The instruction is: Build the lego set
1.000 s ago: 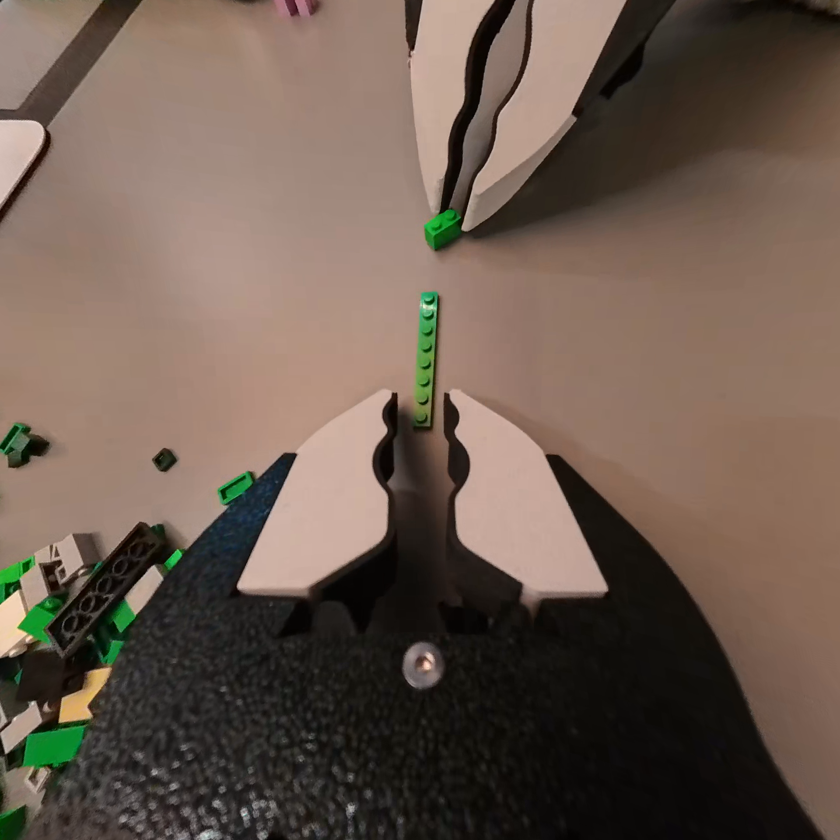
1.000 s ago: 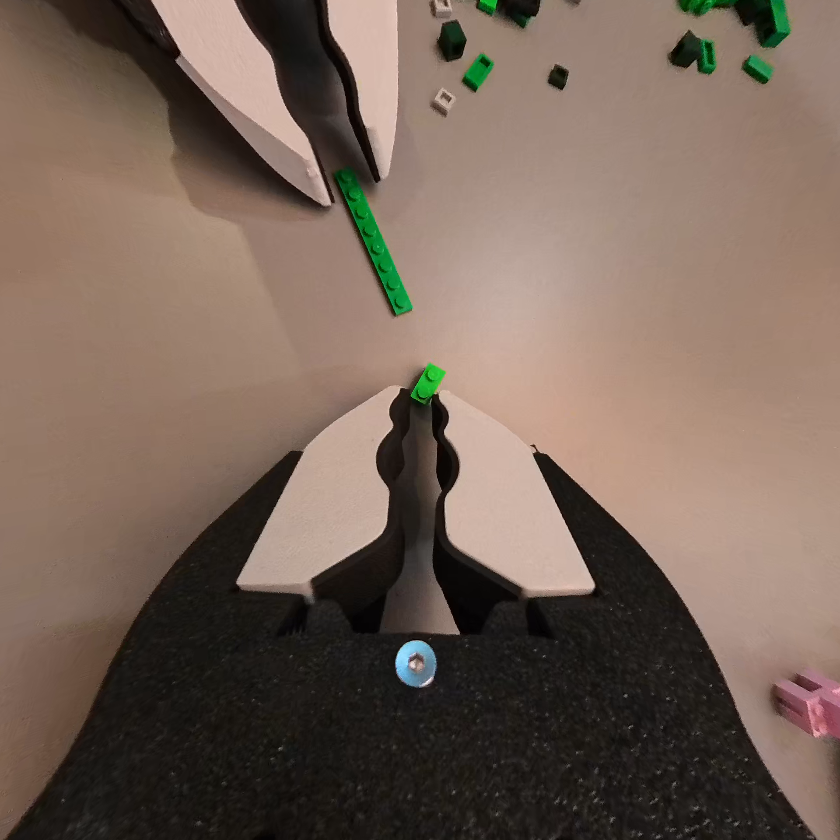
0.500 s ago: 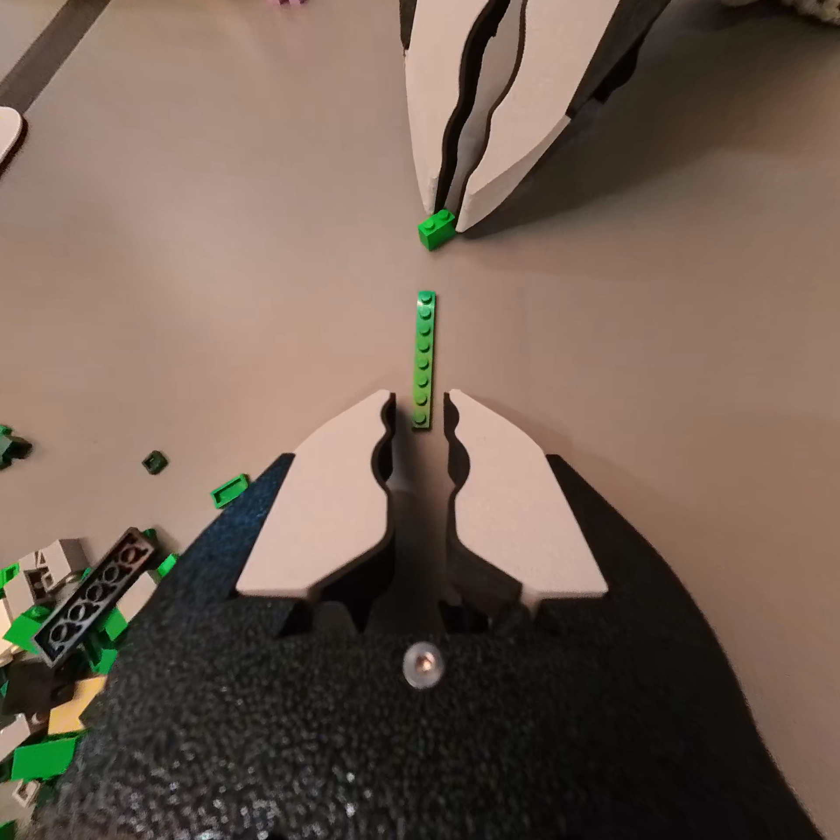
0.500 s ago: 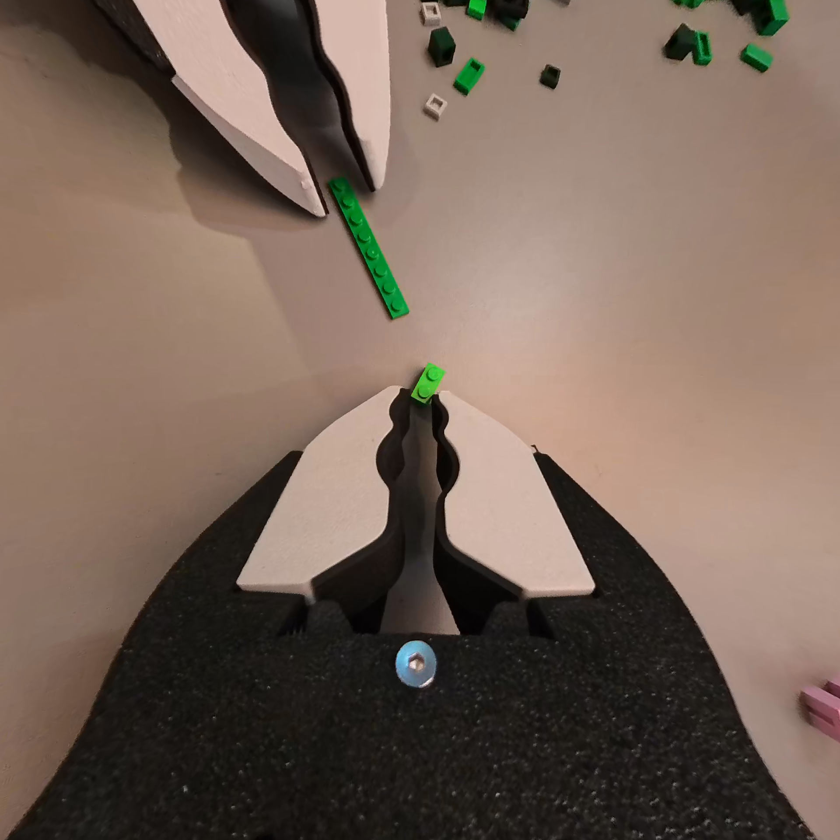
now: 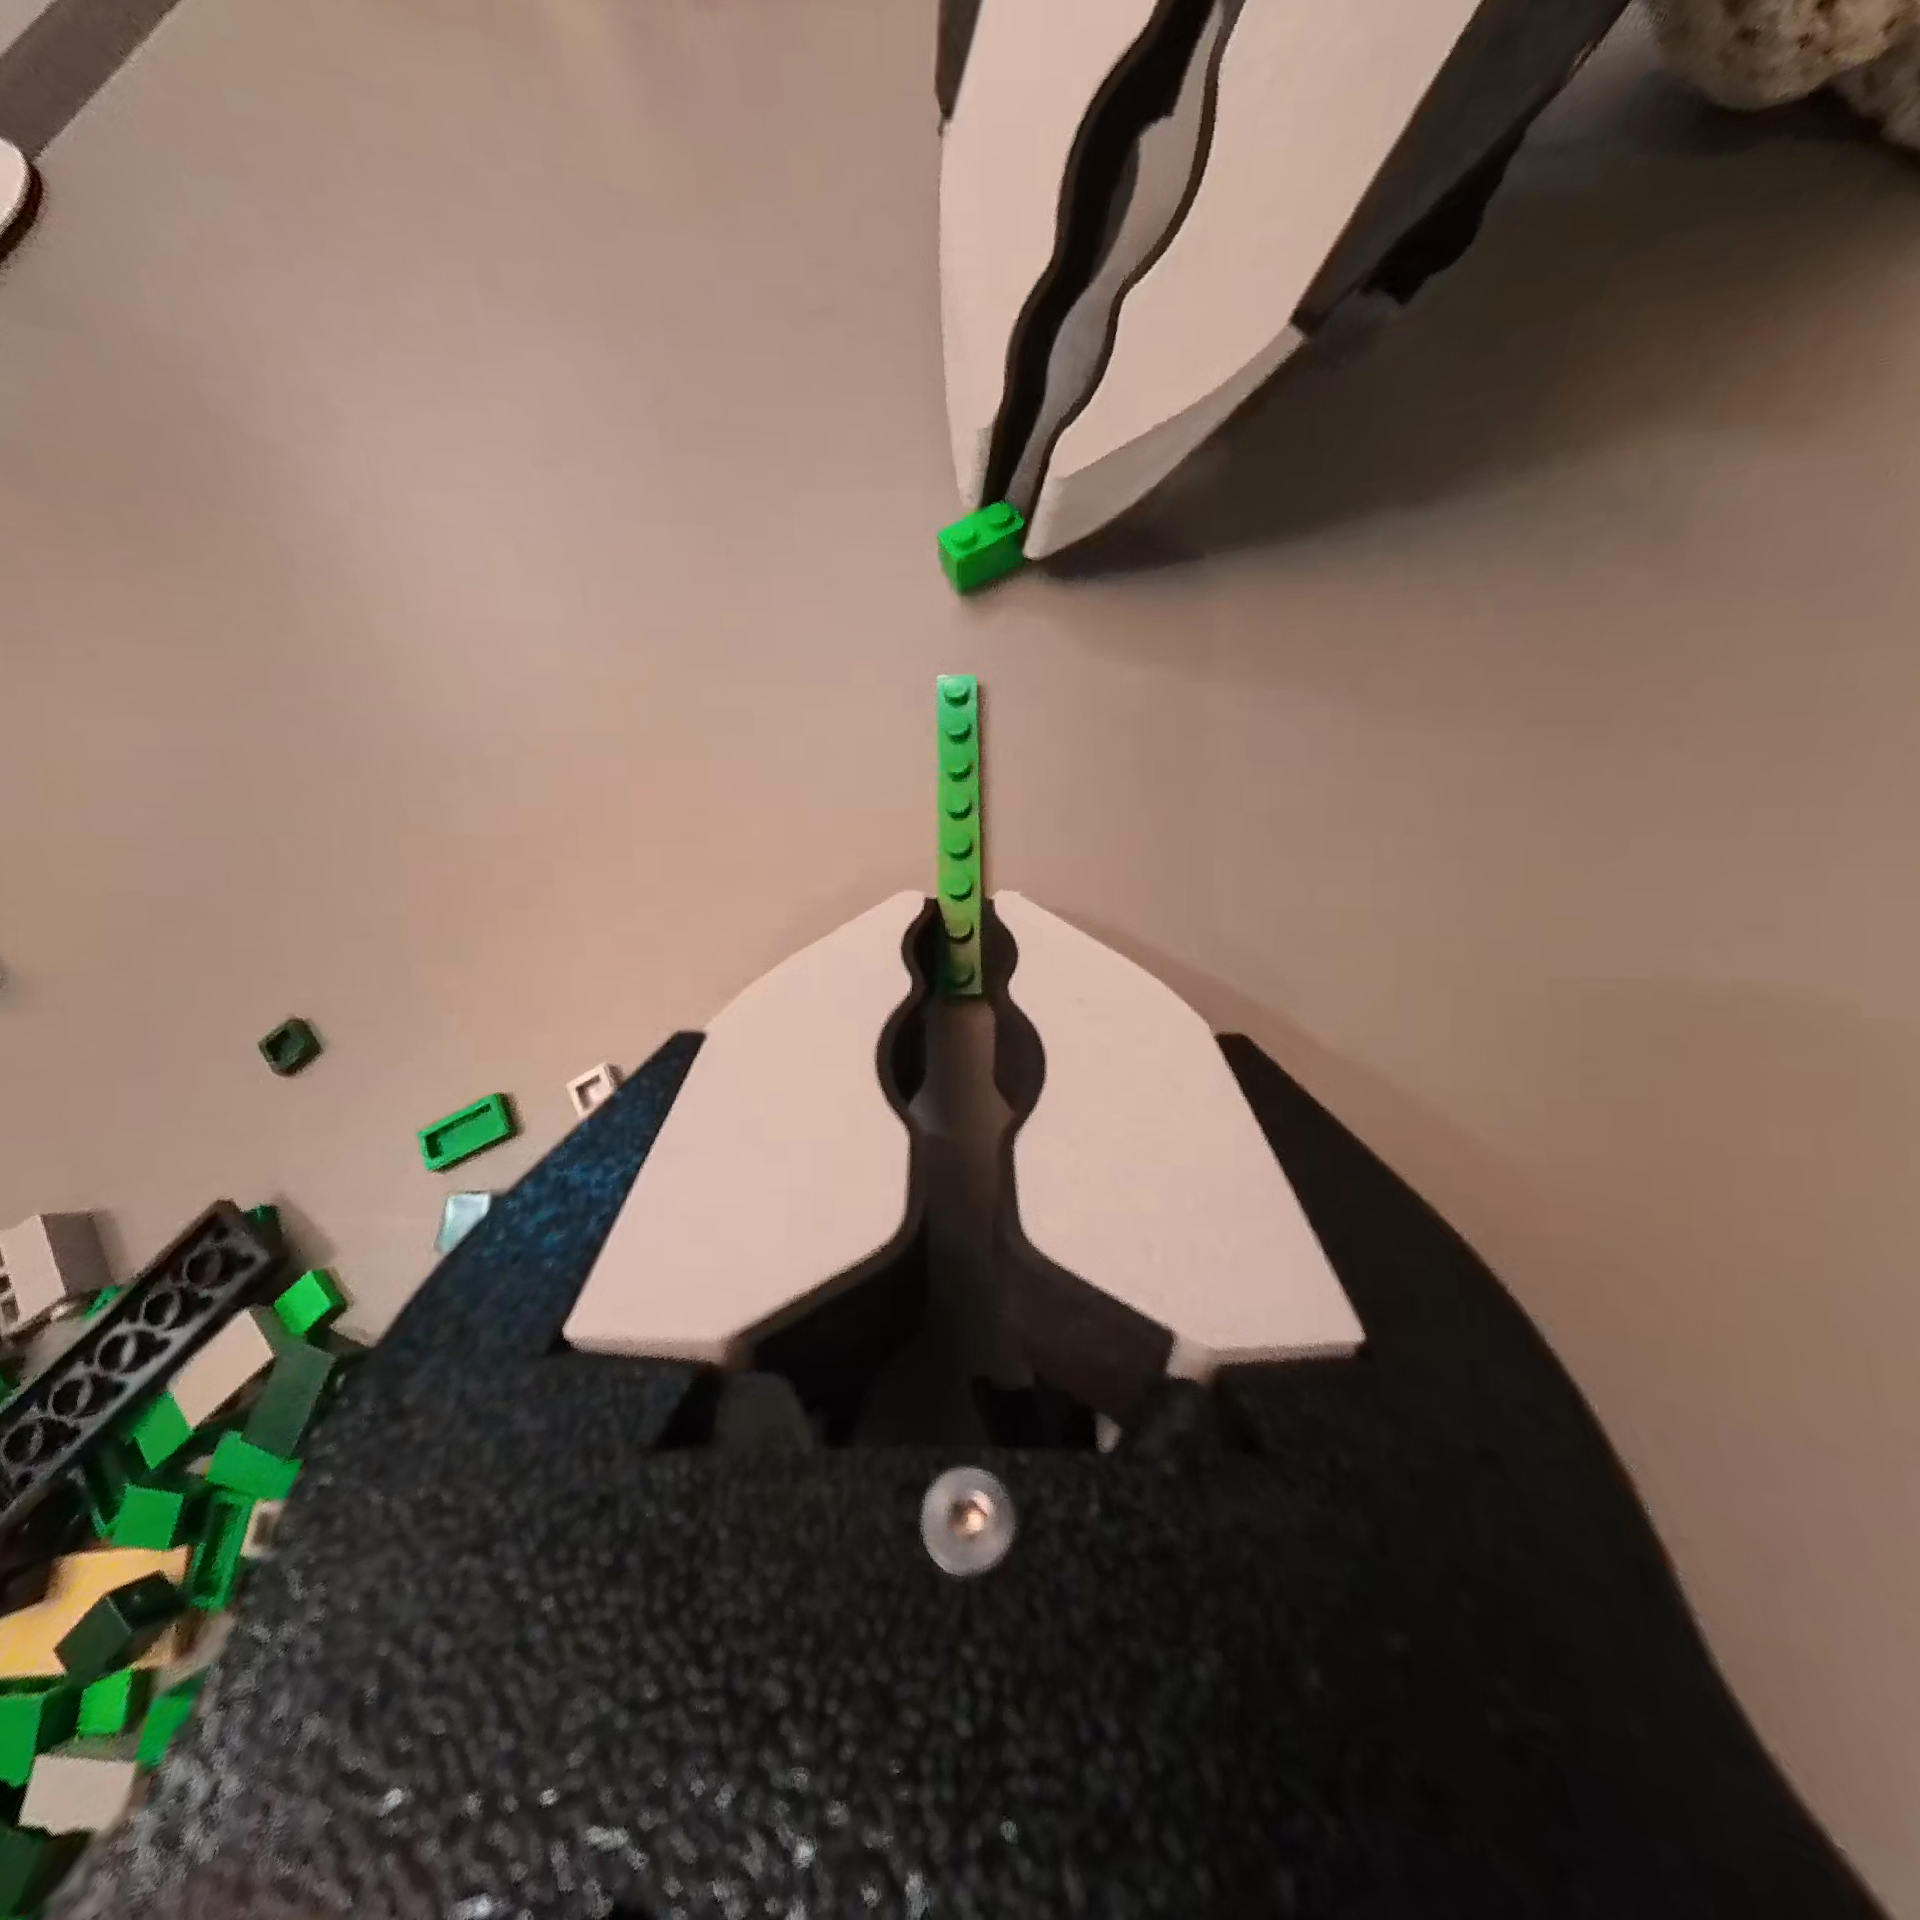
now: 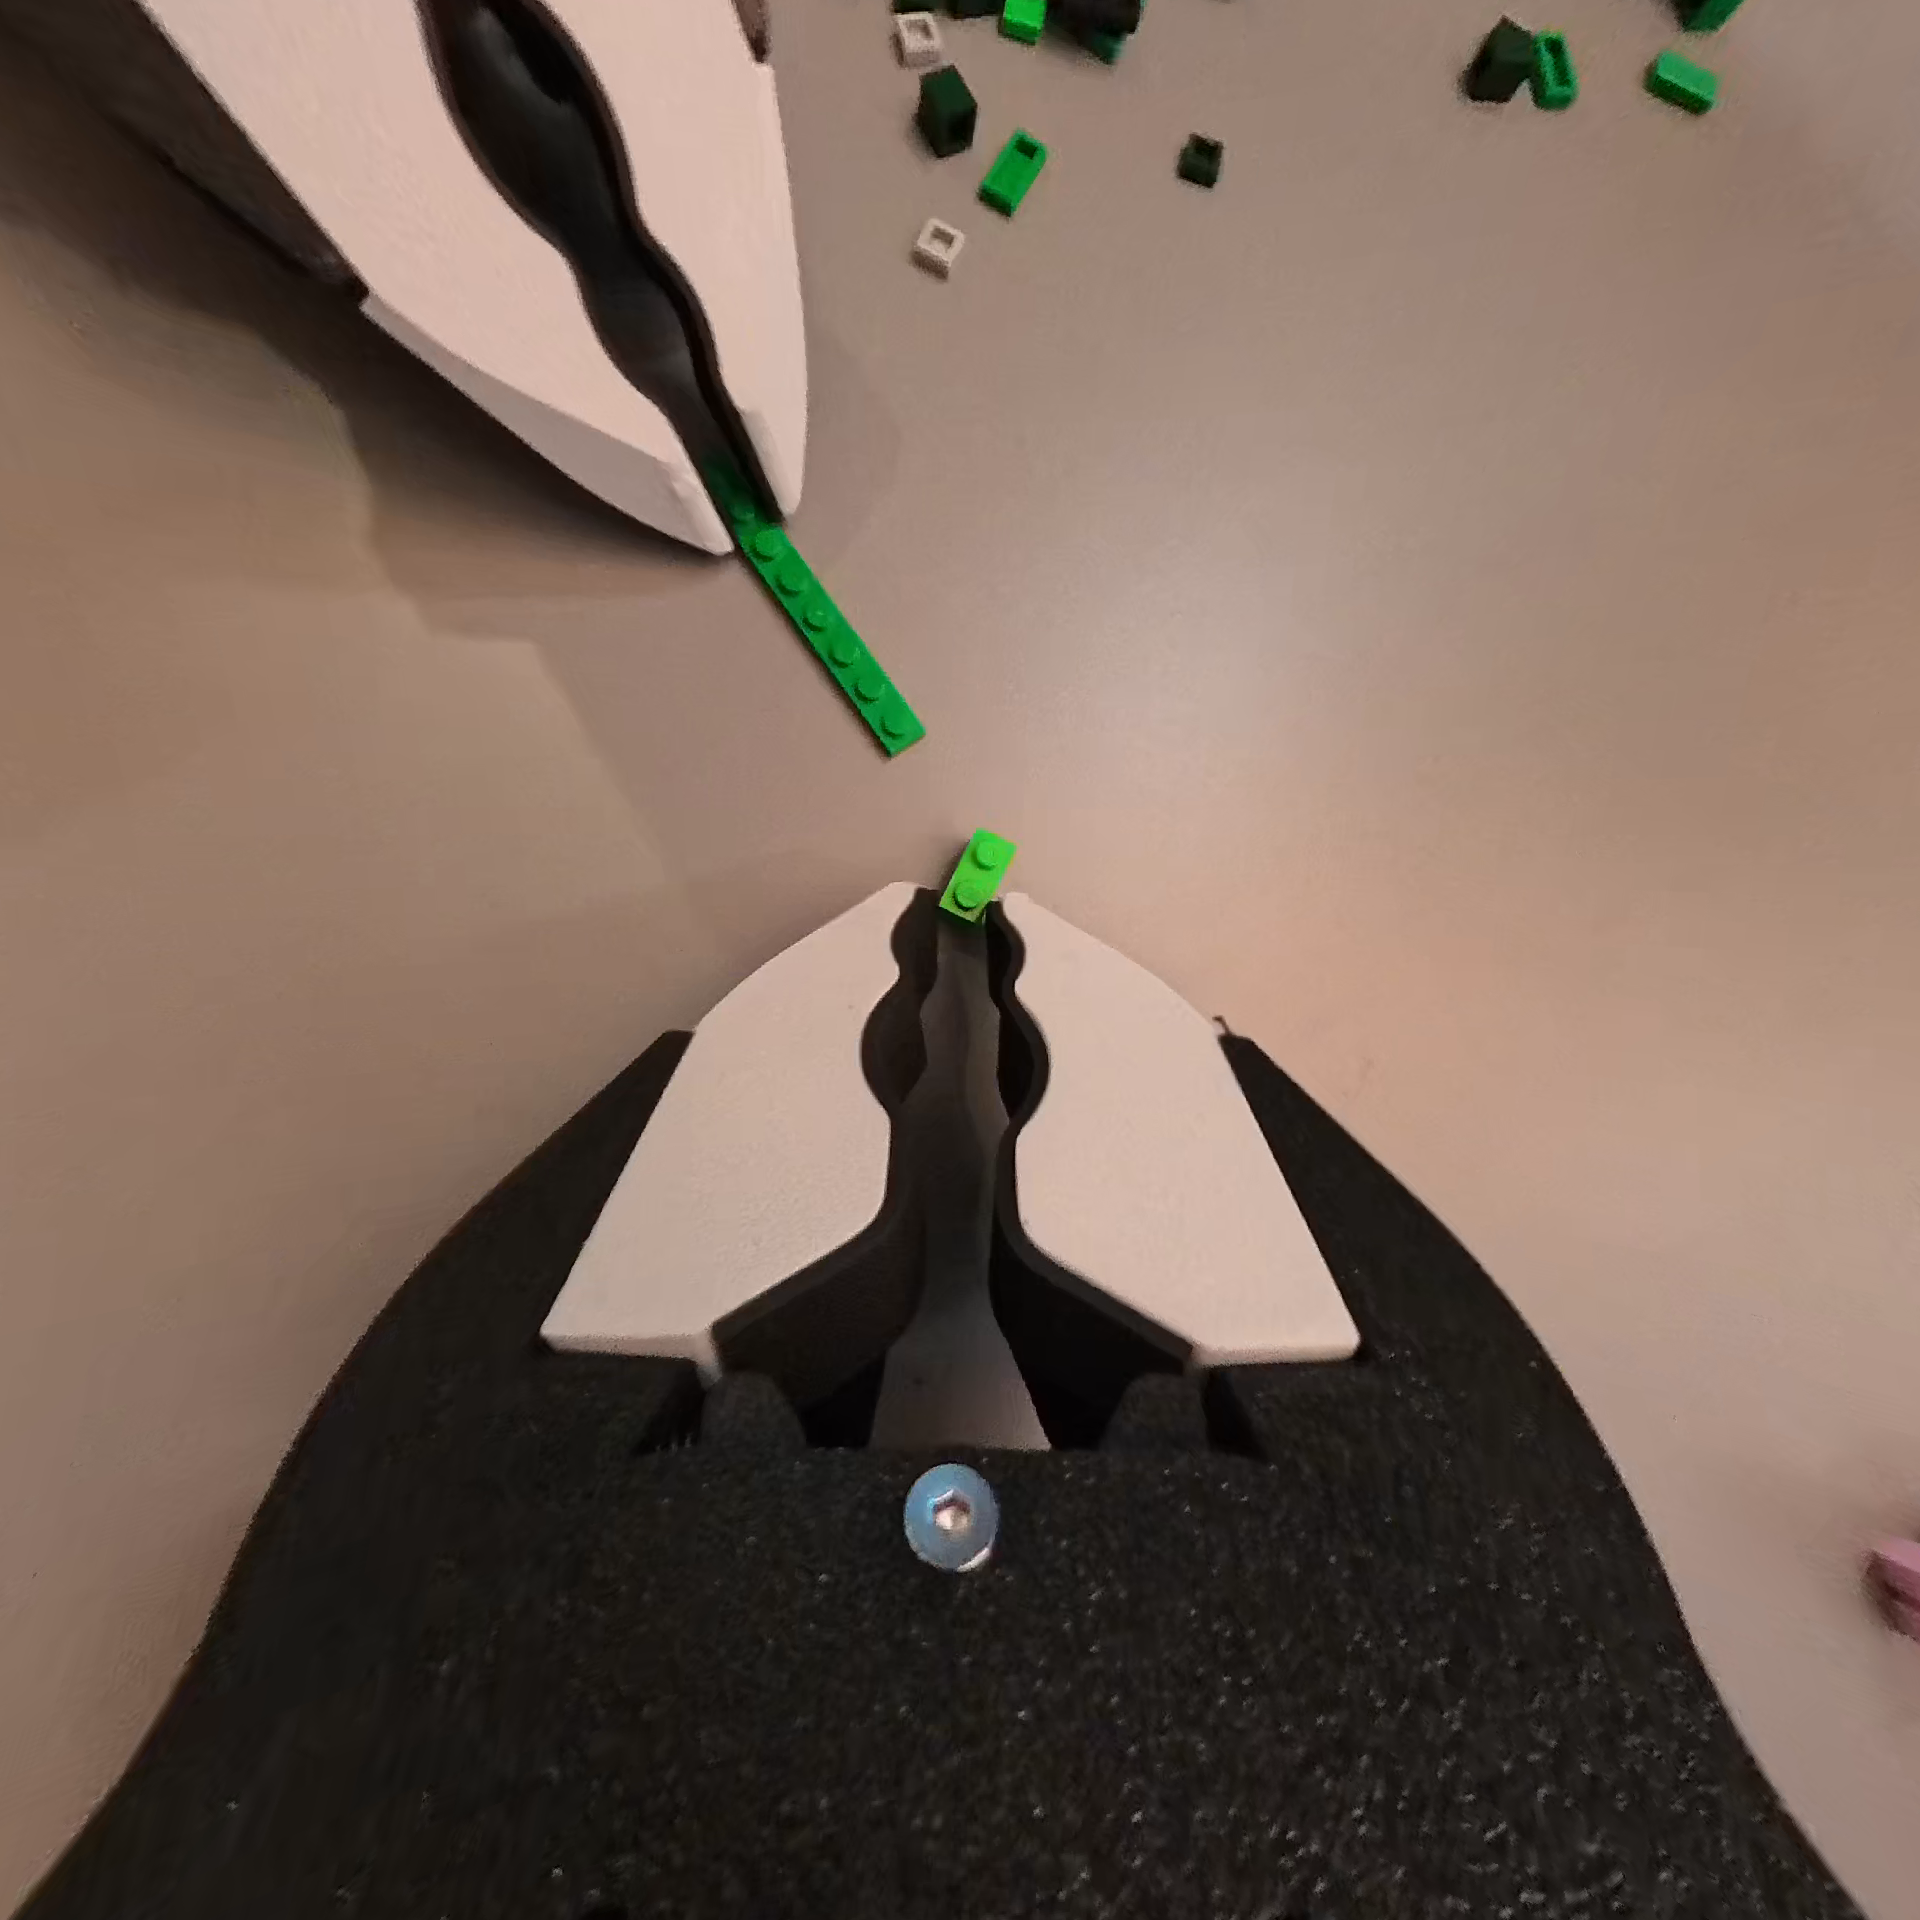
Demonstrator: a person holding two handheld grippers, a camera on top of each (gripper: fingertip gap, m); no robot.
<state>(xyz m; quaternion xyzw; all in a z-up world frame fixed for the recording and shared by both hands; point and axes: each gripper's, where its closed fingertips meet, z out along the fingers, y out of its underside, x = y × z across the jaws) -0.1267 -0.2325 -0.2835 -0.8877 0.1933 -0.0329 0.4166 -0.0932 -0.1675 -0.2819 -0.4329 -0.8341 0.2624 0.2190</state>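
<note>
A long thin green plate lies on the tan table, pointing away from me. My left gripper is shut on its near end. In the right wrist view the left gripper is at the upper left, with the plate sticking out towards my right gripper. My right gripper is shut on a small green two-stud brick, held low over the table just short of the plate's free end. The left wrist view shows the right gripper and the brick beyond the plate's far end, with a small gap between.
A pile of loose green, grey, tan and black pieces lies at my left gripper's left side, with a long black plate on it. Small loose bricks are scattered behind the left gripper. A pink piece sits at the right edge. There is about 8 cm between the tips of the two grippers. The pink piece sits 20 cm or so from the ends of my right fingers.
My left gripper's jaws, which were apart around the near end of the long plate, have closed on it. The right gripper still holds the small brick in about the same place.
</note>
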